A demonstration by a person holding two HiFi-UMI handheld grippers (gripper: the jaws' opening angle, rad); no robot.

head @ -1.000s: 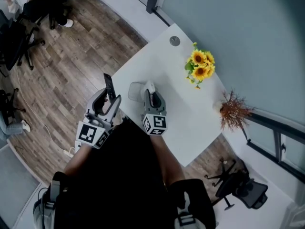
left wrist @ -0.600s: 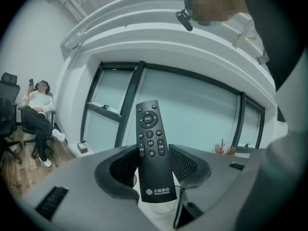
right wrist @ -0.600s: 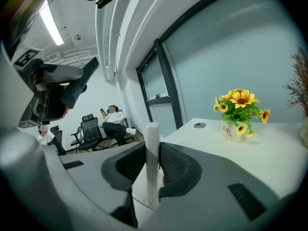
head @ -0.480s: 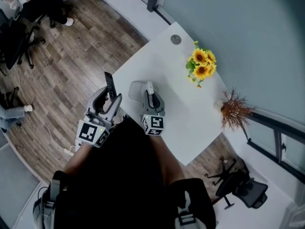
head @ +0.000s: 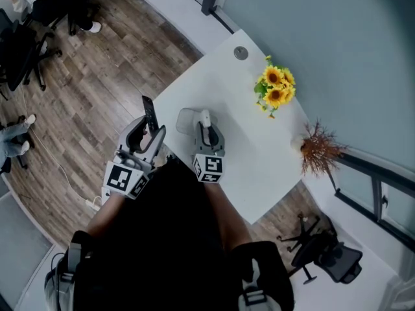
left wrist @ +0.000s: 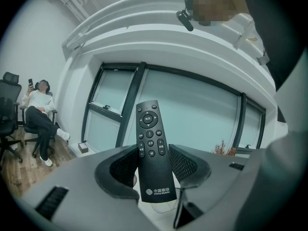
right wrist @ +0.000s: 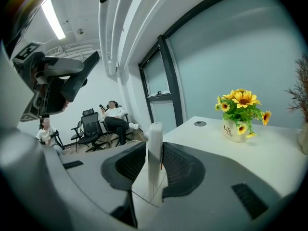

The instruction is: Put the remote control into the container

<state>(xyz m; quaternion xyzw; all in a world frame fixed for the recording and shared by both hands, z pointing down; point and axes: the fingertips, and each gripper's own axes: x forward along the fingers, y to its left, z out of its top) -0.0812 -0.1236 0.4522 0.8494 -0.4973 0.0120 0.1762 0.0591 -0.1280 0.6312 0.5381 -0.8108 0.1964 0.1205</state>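
left hand-held gripper [left wrist: 153, 160] gripping remote control [left wrist: 150, 129] upright, right hand-held gripper [right wrist: 155, 165] pinching container [right wrist: 155, 138] wall, white desk [head: 259, 149] underneath

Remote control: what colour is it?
The slim remote control is black with white markings; left gripper view shows it best.

The remote control [left wrist: 154, 150] bears a white logo [left wrist: 158, 191] near its lower end: the Chinese characters 中国移动, with "China Mobile" in small letters beneath them. One round button [left wrist: 151, 153] shows the letter M. The central button [left wrist: 147, 119] inside the arrow ring carries two Chinese characters. The other keys have white symbols and characters too small to read. In the right gripper view, the white flower pot [right wrist: 230, 129] under the sunflowers [right wrist: 243, 100] reads "Life" twice, one word above the other.
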